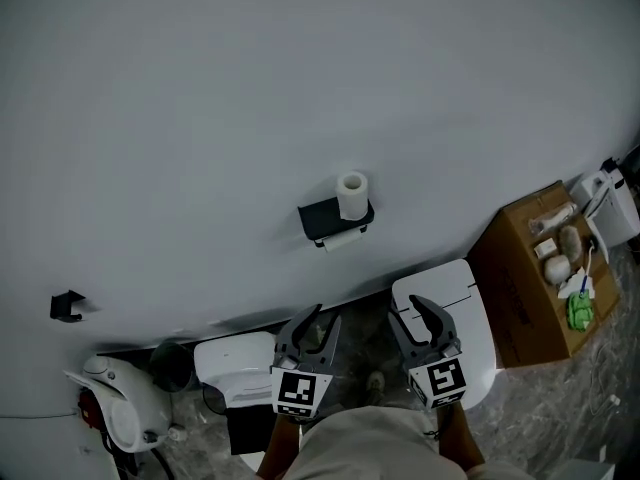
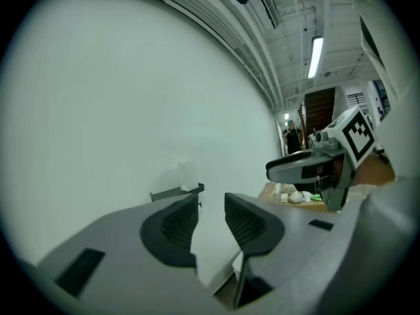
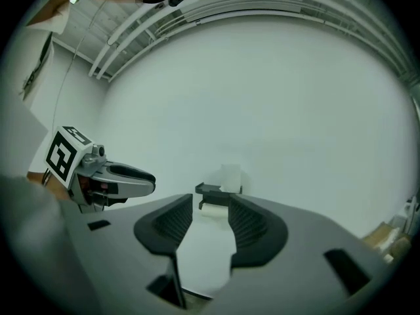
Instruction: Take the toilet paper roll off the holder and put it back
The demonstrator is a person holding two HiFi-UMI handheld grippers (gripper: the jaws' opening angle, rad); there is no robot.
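Observation:
A black holder (image 1: 333,219) is fixed to the white wall. One white toilet paper roll (image 1: 351,195) stands upright on its shelf, and a second roll (image 1: 345,236) hangs beneath it. Both grippers are low and well short of the holder. My left gripper (image 1: 314,326) and right gripper (image 1: 424,318) each have their jaws slightly parted with nothing between them. The left gripper view shows the holder (image 2: 177,192) and the upright roll (image 2: 187,174) beyond my left gripper (image 2: 211,205). The right gripper view shows the holder (image 3: 215,190), the top roll (image 3: 230,175) and the lower roll (image 3: 211,210) just past my right gripper (image 3: 210,201).
A white toilet tank (image 1: 470,298) sits below right of the holder. A cardboard box (image 1: 520,288) with small items stands at the right. White appliances (image 1: 235,366) stand on the floor at the left. A black hook (image 1: 66,306) is on the wall.

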